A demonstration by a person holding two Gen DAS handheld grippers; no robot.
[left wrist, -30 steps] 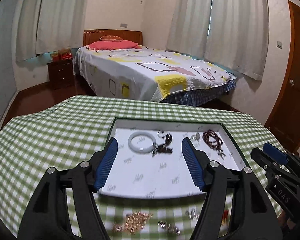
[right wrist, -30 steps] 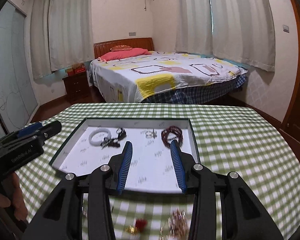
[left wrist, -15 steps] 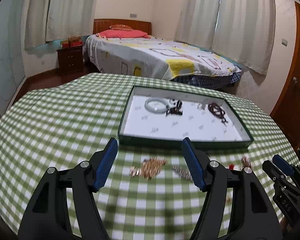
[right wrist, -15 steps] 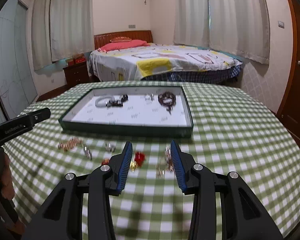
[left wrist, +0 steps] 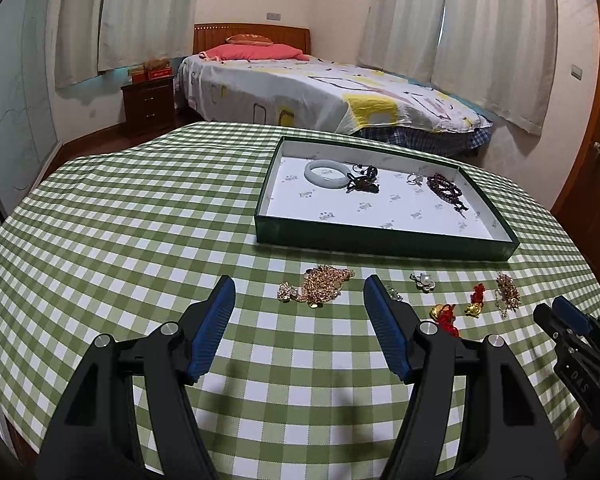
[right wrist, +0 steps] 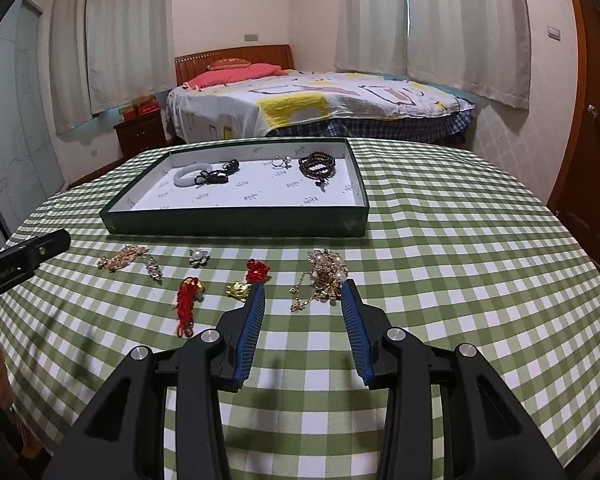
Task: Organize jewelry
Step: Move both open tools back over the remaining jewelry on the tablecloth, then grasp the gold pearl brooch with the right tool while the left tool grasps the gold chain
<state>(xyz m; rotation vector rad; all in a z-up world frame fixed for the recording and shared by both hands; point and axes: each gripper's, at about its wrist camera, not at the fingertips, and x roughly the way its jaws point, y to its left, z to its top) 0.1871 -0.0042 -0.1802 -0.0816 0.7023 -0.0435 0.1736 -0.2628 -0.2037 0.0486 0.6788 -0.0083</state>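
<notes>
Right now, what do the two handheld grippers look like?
Both match: the left gripper and right gripper have matte black angular plastic arms, silver pivot screws, and two fingers lined with ribbed blue pads. The right gripper's body carries white lettering, too small to read. No cables or sleeves are visible.

White letters "DAS" show on the right gripper (left wrist: 580,364) body, right of the left gripper's view; other print is unreadable.
</notes>
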